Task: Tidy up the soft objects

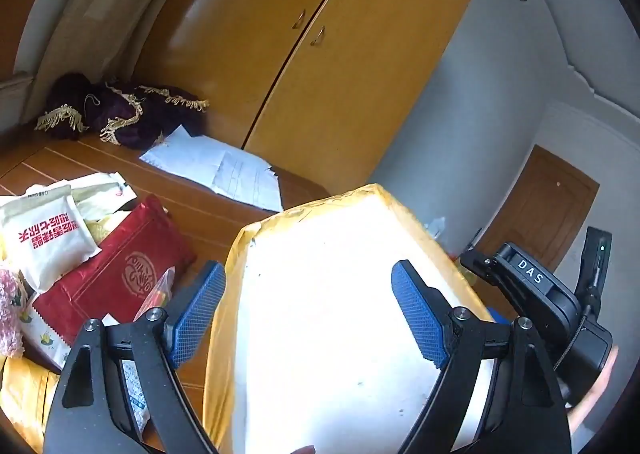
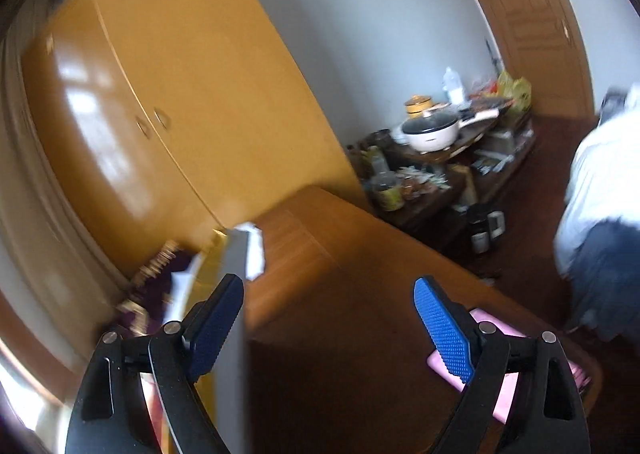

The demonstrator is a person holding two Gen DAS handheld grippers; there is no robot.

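A big yellow padded bag (image 1: 340, 294) with a pale white face stands upright just beyond my left gripper (image 1: 308, 270), which is open; the bag is wider than the gap between the blue pads. What holds the bag up is hidden. My right gripper (image 2: 330, 282) is open over the wooden table (image 2: 340, 314) with nothing between its fingers, and its black body (image 1: 536, 294) shows to the bag's right. The same bag (image 2: 234, 254) appears edge-on by the right gripper's left finger. A pink soft item (image 2: 508, 378) lies under the right finger.
On the table's left lie a white packet with red print (image 1: 48, 238), a red satin pouch (image 1: 120, 274), a pink fuzzy piece (image 1: 8, 314), papers (image 1: 216, 169) and purple fringed cloth (image 1: 120, 113). A yellow wardrobe (image 1: 320, 53) stands behind. A cluttered low table (image 2: 432, 141) and a person (image 2: 600, 181) are at right.
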